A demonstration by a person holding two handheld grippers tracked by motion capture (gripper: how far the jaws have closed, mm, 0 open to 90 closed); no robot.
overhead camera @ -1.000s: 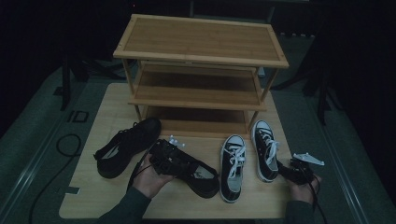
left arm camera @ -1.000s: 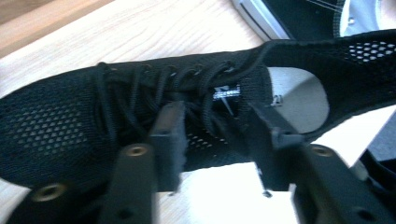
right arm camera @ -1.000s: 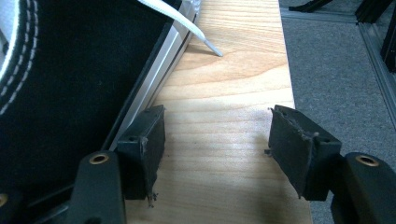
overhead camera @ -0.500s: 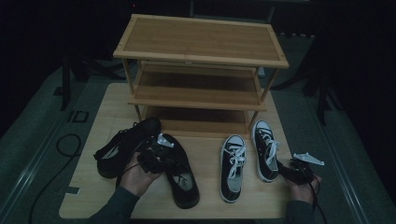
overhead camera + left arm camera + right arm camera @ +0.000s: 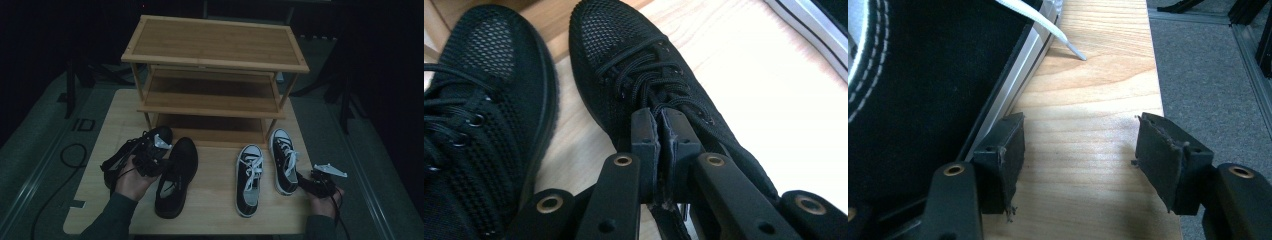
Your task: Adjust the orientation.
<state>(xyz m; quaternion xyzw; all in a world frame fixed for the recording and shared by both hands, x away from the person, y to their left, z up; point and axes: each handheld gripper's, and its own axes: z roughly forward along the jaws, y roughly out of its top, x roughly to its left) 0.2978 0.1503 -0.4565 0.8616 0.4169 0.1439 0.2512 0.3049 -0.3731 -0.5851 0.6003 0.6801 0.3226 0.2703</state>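
Your left gripper (image 5: pixel 659 131) clamps the tongue of the black mesh shoe (image 5: pixel 176 175) at near left – keep it pinched, lift level toward the rack (image 5: pixel 212 85) – while your right gripper (image 5: pixel 1080 152) rests spread

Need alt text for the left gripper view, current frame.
The left gripper, its two black jaws pressed together, is shut on the tongue and laces of a black mesh lace-up shoe on the light wooden table. A second black mesh shoe lies alongside at the left; the white sole edge of a sneaker shows top right.
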